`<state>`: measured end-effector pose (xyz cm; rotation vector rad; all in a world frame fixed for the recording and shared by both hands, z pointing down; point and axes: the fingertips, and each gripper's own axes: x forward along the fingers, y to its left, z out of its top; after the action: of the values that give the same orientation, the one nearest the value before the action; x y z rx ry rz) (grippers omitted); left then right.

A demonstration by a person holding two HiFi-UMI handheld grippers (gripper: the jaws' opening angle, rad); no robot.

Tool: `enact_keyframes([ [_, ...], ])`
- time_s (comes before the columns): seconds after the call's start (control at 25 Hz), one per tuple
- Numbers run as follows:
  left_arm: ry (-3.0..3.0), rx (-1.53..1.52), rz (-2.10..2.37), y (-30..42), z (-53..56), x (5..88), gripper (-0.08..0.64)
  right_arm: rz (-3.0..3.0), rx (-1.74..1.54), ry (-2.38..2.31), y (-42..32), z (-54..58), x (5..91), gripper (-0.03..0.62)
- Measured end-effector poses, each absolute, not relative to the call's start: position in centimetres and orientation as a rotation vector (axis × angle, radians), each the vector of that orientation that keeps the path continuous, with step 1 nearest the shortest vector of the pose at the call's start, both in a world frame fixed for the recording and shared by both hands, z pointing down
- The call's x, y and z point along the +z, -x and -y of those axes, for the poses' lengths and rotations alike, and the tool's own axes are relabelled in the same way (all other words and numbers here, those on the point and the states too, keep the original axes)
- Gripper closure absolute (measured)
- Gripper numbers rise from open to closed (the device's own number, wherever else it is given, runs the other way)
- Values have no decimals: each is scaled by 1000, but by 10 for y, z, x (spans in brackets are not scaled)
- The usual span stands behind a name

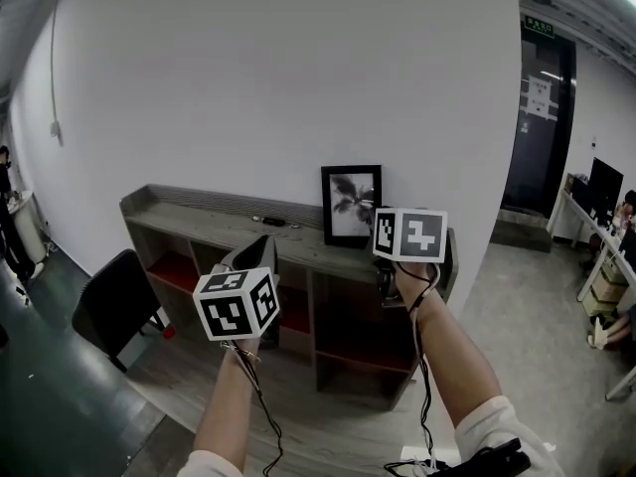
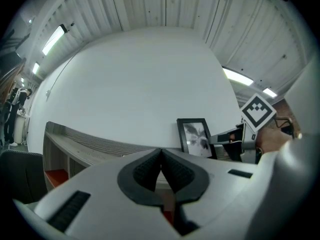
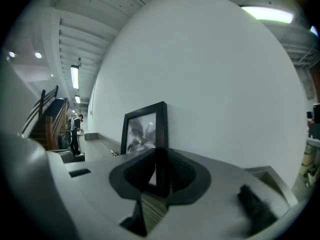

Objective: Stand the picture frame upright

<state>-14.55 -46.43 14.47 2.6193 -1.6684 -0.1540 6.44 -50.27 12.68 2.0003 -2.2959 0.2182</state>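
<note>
Two hand-held grippers are raised, but only one is at work. The frame stands upright on the surface, close against the wall, at about 12 o'clock from the middle of the head view. The right hand-held gripper sits at the frame's 4 o'clock and pinches its right rail, with the black edge running down between the pads. The left hand-held gripper hangs at the frame's 7 o'clock, well apart from it, pressed together on nothing.

By my reading the frame is up and the step in hand is letting go. First make sure the frame rests on its own; no stand shows from here. Then spread the jaws slowly and draw straight back toward 6 o'clock, so that no pad drags the rail sideways. The idle left one could wait near the left rail as a catch.

Around it are:
- a broad white wall
- a dark door at 2 o'clock
- the long grey surface, with open red-floored compartments below
- a black chair at 8 o'clock
- a small dark object at the frame's 9 o'clock, too small to name
</note>
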Motion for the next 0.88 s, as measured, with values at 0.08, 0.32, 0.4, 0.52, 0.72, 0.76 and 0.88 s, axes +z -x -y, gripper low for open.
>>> enact_keyframes([
  [0.08, -2613, -144, 1664, 147, 466, 149, 546, 2294, 234, -1989, -64, 505, 128, 508],
  [0.32, -2604, -127, 1664, 152, 474, 152, 546, 2338, 237, -1961, -61, 511, 125, 506],
  [0.4, -2602, -125, 1665, 151, 477, 153, 546, 2342, 231, -1967, -61, 511, 125, 506],
  [0.52, -2603, -122, 1662, 148, 477, 155, 546, 2339, 219, -1975, -63, 509, 124, 506],
  [0.72, -2605, -125, 1658, 146, 474, 155, 546, 2338, 208, -1986, -63, 505, 124, 506],
  [0.76, -2605, -126, 1657, 145, 473, 155, 546, 2342, 209, -1988, -63, 503, 124, 506],
  [0.88, -2600, -128, 1662, 144, 468, 155, 546, 2362, 212, -1985, -61, 497, 122, 506],
])
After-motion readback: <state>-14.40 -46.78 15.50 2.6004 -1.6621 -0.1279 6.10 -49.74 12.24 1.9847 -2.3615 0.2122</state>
